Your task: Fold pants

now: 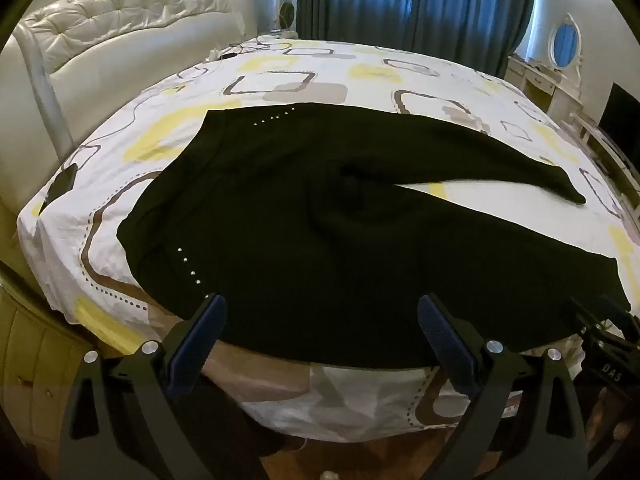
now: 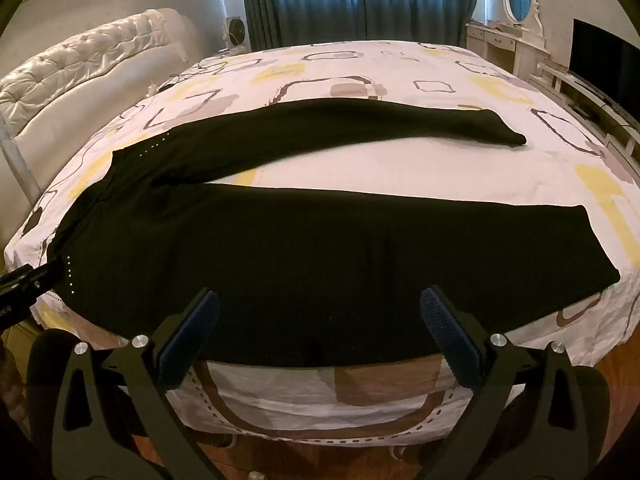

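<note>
Lying flat, the black pants (image 1: 320, 232) cover the patterned bed (image 1: 280, 76), legs splayed rightward, headboard (image 1: 132, 20) behind; left tongs (image 1: 318, 320) and right tongs (image 2: 320, 316) hover wide apart, empty, at the near edge.

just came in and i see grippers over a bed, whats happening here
A person holds a gripper in each hand at the near edge of a bed, where black pants lie spread flat, legs apart in a V, waistband toward the headboard. The left gripper and right gripper are both open and grip nothing; each hovers by the near leg's edge. No fold has been made yet.
</note>
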A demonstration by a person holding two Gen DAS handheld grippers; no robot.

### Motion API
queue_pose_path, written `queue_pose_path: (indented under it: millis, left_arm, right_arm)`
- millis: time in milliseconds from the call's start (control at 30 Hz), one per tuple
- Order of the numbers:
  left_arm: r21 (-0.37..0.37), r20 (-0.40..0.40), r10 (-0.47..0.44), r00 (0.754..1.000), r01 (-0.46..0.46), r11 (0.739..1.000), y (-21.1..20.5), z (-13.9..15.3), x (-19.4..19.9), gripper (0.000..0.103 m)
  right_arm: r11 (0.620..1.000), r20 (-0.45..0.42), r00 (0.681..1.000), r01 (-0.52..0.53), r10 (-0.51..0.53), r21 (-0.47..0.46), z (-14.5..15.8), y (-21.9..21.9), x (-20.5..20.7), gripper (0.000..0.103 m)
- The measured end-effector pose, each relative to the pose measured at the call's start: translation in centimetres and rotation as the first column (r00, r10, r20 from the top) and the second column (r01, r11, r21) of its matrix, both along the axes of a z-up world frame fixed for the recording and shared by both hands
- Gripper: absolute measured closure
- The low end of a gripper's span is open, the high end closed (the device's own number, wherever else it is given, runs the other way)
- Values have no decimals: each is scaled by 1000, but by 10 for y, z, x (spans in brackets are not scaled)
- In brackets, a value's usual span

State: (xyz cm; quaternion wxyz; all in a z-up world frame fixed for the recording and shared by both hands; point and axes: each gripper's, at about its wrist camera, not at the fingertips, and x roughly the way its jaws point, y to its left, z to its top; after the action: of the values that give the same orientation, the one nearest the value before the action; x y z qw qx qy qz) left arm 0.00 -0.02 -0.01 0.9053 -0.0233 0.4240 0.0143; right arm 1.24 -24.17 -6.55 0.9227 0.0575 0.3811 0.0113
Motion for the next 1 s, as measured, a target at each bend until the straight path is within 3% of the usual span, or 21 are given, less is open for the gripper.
queue_pose_path:
  millis: [1000]
  left_arm:
    - [10,-31,-9,999,9,1000,-2,-12,-2,7]
  right_arm:
    - [1000,-1,1000,0,0,7,-1,-1,0,2]
